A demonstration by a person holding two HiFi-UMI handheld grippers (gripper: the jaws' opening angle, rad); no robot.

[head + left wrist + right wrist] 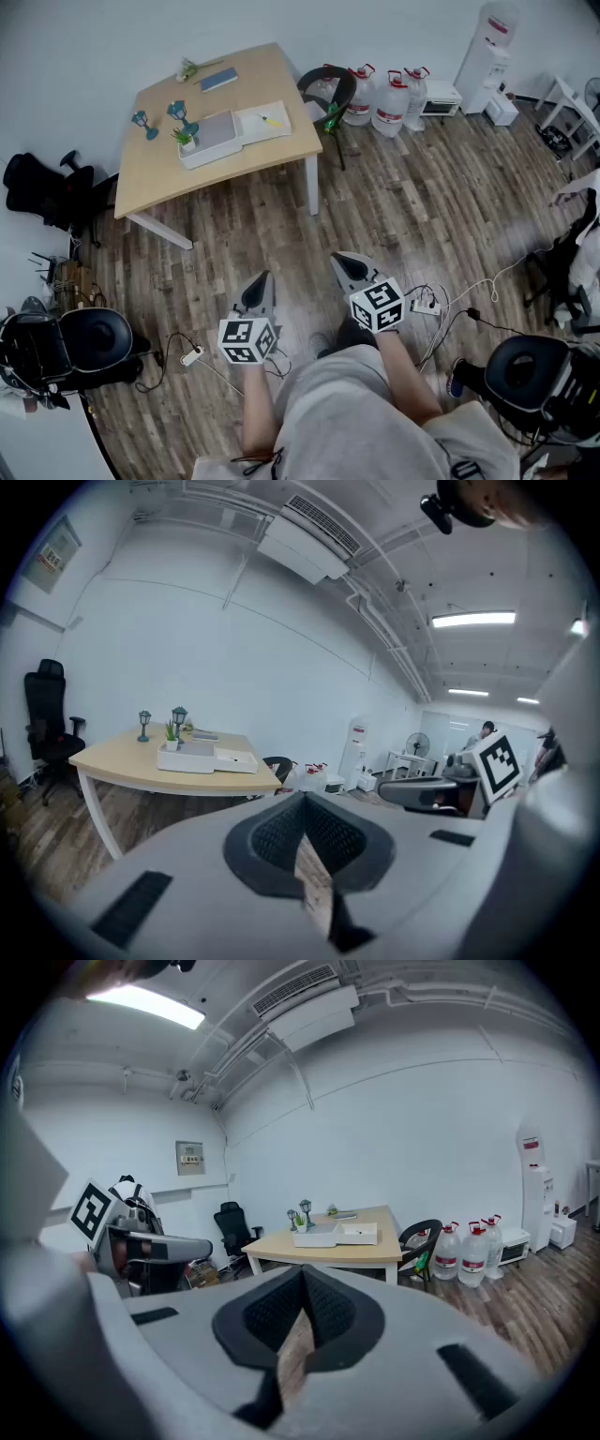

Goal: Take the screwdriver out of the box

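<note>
Head view: box (214, 137) lay open on table (178, 169); small yellow item on its white half, likely the screwdriver (272, 120). Left gripper (260, 284) and right gripper (348, 265) hung well short of the table.

Left gripper view: jaws together, empty.

Right gripper view: likewise.

Screwdriver judged light, stiff, slim; grip mid-handle.
</note>
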